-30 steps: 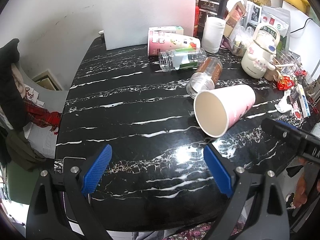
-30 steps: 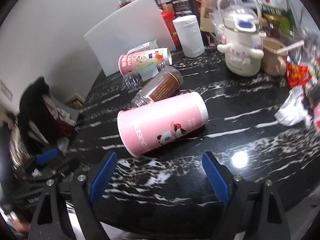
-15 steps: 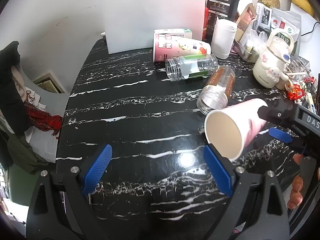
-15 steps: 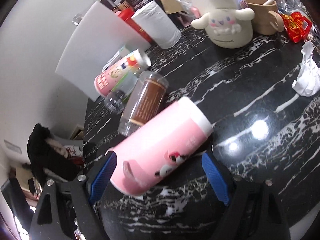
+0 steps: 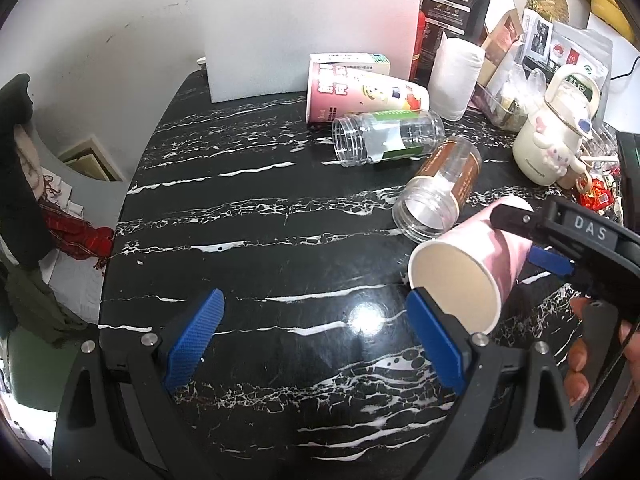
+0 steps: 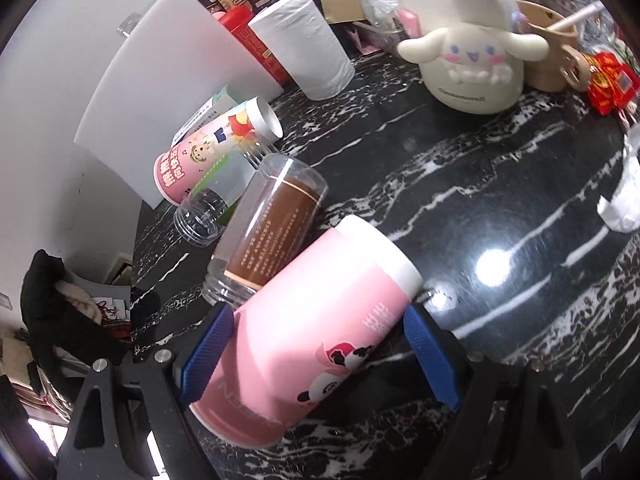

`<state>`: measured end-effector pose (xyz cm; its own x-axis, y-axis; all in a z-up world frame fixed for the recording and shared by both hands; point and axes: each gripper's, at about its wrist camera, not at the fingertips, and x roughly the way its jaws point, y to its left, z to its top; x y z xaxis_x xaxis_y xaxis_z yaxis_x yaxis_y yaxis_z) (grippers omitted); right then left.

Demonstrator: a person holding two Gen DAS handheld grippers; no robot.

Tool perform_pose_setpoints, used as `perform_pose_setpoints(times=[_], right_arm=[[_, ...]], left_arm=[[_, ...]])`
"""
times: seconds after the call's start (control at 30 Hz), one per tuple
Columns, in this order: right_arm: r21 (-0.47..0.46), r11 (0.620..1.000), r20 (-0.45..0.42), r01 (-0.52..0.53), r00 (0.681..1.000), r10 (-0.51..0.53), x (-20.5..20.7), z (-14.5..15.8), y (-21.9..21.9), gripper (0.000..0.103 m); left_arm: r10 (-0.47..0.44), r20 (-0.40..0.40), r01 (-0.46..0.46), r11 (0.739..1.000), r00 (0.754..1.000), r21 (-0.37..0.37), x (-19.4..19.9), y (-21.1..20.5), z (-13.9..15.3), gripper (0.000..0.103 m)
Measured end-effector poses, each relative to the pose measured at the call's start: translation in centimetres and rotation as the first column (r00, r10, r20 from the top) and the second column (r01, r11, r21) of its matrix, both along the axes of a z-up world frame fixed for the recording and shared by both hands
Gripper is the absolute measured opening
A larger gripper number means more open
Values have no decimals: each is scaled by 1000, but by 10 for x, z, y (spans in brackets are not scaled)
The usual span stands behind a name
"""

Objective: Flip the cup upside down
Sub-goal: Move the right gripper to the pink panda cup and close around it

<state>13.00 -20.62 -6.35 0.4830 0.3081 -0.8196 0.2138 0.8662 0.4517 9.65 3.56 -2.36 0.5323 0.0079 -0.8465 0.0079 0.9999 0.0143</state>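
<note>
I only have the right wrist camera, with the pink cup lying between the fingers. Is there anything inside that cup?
Observer: No. The left wrist view looks straight into the pink cup, and it is empty.
Operator: Where is the other gripper?
Observer: The left gripper is low over the table, open and holding nothing. The cup's rim is by its right side.

The glossy black marble-look table (image 5: pixel 256 248) mirrors a lamp; the matt paper cup (image 6: pixel 312 332) adjoins 2 clear plastic jars (image 6: pixel 272 232).
</note>
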Motion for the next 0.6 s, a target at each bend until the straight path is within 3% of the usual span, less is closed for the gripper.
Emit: perform_pose_setpoints(times=[0.6], right_arm=[[-106,979,-43,-174,984,171,25,-6,38,88]], left_arm=[[11,-20,-11,1000,1000,-9,5,9,-8,93]])
